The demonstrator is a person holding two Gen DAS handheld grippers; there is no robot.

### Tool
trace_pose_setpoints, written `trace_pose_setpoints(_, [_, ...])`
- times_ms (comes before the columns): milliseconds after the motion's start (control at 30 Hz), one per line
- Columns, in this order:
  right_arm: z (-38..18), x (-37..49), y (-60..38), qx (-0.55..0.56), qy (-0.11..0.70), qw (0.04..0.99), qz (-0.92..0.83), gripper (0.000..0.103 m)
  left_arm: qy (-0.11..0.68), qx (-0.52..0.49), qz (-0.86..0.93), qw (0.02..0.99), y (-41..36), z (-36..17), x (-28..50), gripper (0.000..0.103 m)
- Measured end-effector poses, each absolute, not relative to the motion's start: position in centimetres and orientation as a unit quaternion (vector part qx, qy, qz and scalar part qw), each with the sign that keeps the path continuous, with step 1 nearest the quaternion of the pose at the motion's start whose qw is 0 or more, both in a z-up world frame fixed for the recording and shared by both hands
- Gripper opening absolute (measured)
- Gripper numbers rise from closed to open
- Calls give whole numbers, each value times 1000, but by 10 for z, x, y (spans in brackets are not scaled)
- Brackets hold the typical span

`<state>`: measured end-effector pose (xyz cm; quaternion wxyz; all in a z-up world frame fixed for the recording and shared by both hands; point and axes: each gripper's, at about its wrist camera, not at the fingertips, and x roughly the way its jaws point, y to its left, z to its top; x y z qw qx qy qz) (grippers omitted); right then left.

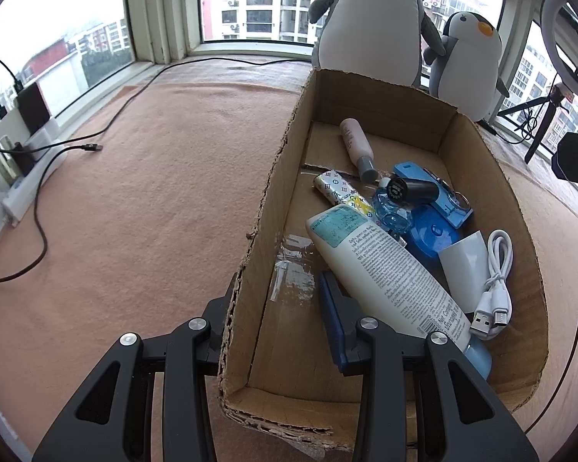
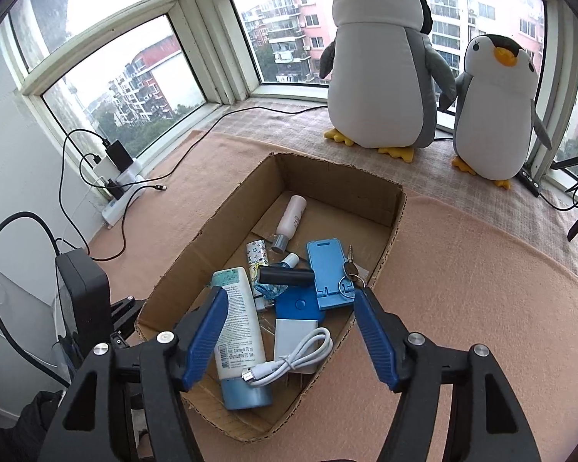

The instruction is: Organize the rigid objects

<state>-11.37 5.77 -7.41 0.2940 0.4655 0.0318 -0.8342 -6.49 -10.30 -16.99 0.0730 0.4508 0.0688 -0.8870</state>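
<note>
An open cardboard box (image 1: pixel 273 200) (image 2: pixel 389 238) sits on a pink cloth. It holds a cream tube with a blue cap (image 1: pixel 389 281) (image 2: pixel 239 331), a white USB cable (image 1: pixel 493 288) (image 2: pixel 289 362), a white power bank (image 1: pixel 466 265), a blue phone stand (image 1: pixel 435 192) (image 2: pixel 327 273), a black cylinder (image 1: pixel 416 190), a pink bottle (image 1: pixel 356 146) (image 2: pixel 291 219) and a patterned tube (image 1: pixel 339 190). My left gripper (image 1: pixel 275 308) is open and straddles the box's left wall, one finger outside, one inside. Open and holding nothing, my right gripper (image 2: pixel 289 315) hovers over the box's near end.
Two plush penguins (image 2: pixel 381 69) (image 2: pixel 493 111) stand behind the box at the window. A power strip (image 2: pixel 123 192) with chargers and black cables (image 1: pixel 38 227) lies at the left. A tripod with a ring light (image 1: pixel 547 115) stands at the right. Pink cloth (image 1: pixel 154 192) spreads left of the box.
</note>
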Motion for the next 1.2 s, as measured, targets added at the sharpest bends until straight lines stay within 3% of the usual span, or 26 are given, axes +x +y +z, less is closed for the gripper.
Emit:
trace_pose_setpoints(300, [-53,-89,88,445,18,279,-851,67,61,420,-902,76,-98,-132,-47,44])
trace_pose_setpoints(367, [-47,-84,96,439,17,273,-856,68,56,409,-907,76,-94,-121,-41,53])
trace_pose_setpoints(567, [-28,-64,117,412,19,251,-876,76,51,381,-921,66,-79,-87,-22,68])
trace_pose_setpoints(933, [-8,-30,143,373,30,209,-903,87,41,344,-936,54,-53,-36,1,80])
trace_pose_setpoints(1200, [3,-10,149,352,38,193,-915,90,38,340,-938,53,-43,-22,13,81])
